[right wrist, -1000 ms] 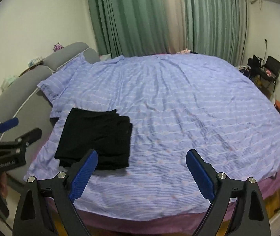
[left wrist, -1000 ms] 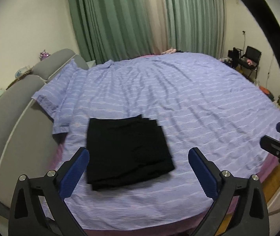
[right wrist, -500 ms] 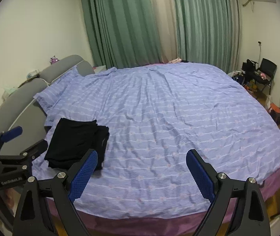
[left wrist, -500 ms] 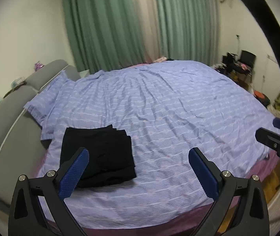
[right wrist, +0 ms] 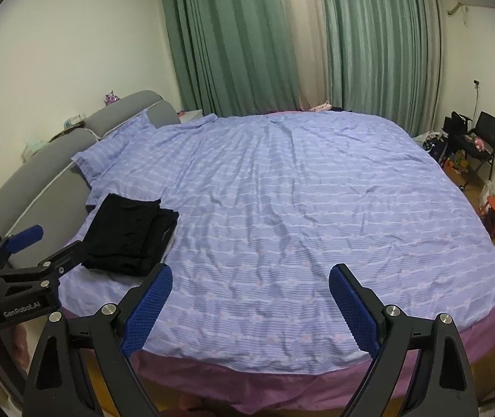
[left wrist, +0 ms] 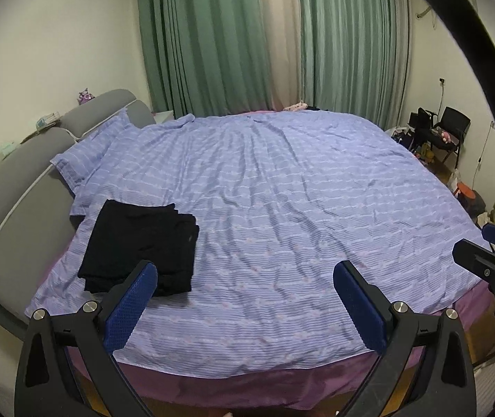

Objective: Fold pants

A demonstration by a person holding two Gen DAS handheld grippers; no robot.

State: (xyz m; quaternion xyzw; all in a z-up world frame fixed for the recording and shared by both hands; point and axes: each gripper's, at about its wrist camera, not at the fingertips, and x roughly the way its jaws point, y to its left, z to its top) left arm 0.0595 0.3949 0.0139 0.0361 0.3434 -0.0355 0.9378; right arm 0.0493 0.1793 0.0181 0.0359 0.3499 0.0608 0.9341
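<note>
1. Green curtains (left wrist: 212,41) hang behind the wide bed (left wrist: 282,191), which wears a lilac striped cover, and I look across it from the foot side with both cameras.
2. At far left I see the grey padded headboard (left wrist: 14,187), with a pillow (left wrist: 87,153) in the same striped cloth lying against it.
3. My left tongs (left wrist: 240,292) hover above the near edge of the bed, spread wide, gripping nothing.
4. Just beyond their left finger lie the pants (left wrist: 139,239), black, folded into a flat rectangle near the headboard side of the bed, untouched by either tool.
5. My right tongs (right wrist: 251,295) are likewise gaping and empty, well apart from the pants and over bare cover.
6. Far right, a black chair (right wrist: 484,139) stands by the wall with clutter on the floor around it.
</note>
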